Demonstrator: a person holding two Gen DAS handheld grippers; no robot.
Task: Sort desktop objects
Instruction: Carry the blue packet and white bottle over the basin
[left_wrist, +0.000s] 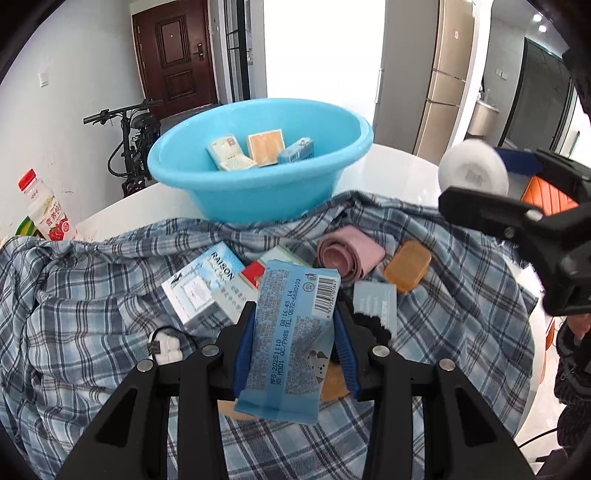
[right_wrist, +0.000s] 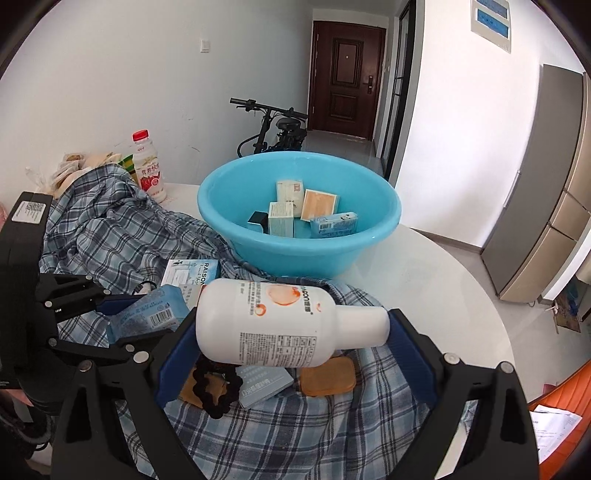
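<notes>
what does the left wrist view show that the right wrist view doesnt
Only the left wrist view: a rolled pink cloth lying on the plaid fabric, and the printed back of the light blue tissue pack clamped in the left gripper.

Only the right wrist view: the label side of the white plastic bottle held sideways across the right gripper, and a black scrunchie.

Both: the blue plastic basin holding small boxes, the red-capped drink bottle, and the orange soap bar.
</notes>
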